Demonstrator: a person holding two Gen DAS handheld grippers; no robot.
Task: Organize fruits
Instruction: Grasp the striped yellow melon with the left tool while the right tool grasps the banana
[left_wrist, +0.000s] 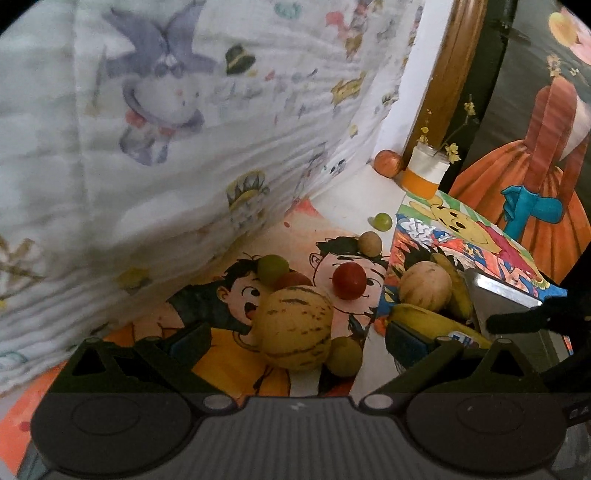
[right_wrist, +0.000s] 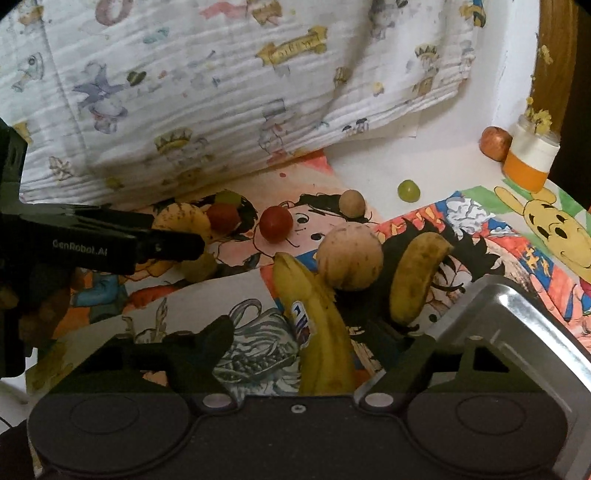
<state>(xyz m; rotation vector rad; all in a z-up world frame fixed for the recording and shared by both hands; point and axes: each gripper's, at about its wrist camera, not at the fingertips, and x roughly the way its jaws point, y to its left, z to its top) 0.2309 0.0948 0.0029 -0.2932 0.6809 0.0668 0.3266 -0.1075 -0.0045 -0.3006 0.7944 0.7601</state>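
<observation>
A striped yellow melon (left_wrist: 295, 328) lies on the cartoon mat between the fingers of my left gripper (left_wrist: 297, 339), which stands open around it, pads apart from the skin. My right gripper (right_wrist: 314, 343) is open over a labelled banana (right_wrist: 321, 332), and neither pad touches the banana. Beyond the banana lie a round pale melon (right_wrist: 349, 256) and a second, spotted banana (right_wrist: 417, 280). A red fruit (right_wrist: 276, 224), a small brown fruit (right_wrist: 352, 203) and a green fruit (right_wrist: 408, 190) sit farther back. The left gripper's finger (right_wrist: 166, 247) shows at the left of the right wrist view.
A metal tray (right_wrist: 517, 325) lies at the right, its corner under my right finger. An apple (right_wrist: 495, 142) and an orange jar with yellow flowers (right_wrist: 528, 162) stand in the back corner. A printed quilt (left_wrist: 147, 147) rises along the left and back.
</observation>
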